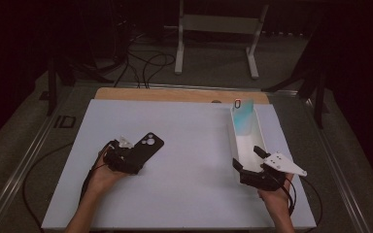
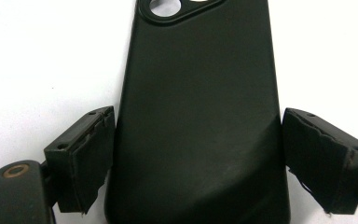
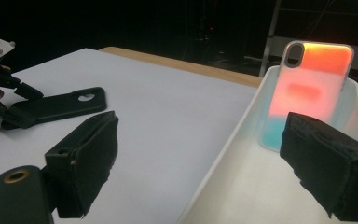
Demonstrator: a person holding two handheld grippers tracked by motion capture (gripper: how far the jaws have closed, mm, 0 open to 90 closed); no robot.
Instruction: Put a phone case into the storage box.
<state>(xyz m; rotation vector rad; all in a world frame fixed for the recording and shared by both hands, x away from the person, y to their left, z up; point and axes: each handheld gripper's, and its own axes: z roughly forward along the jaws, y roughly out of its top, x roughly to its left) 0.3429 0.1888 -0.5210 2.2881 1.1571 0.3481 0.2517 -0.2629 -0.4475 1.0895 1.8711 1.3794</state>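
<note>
A black phone case (image 1: 144,148) lies flat, back up, on the left of the white board (image 1: 189,170). My left gripper (image 1: 128,160) is at its near end, open, one jaw on each side of the case (image 2: 200,107); the left pad (image 2: 91,154) is close against its edge. On the right stands a long white tray (image 1: 232,141) with a teal and orange phone case (image 1: 243,118) leaning upright at its far end. My right gripper (image 1: 246,156) is open at the tray's near end, astride its left wall (image 3: 228,154), holding nothing. The leaning case (image 3: 314,88) glows orange ahead of it.
A wooden strip (image 1: 175,94) runs along the board's far edge. Beyond it, on the dark floor, are a white frame's legs (image 1: 179,48) and loose cables (image 1: 145,63). The right gripper view also shows the black case (image 3: 60,106) far left.
</note>
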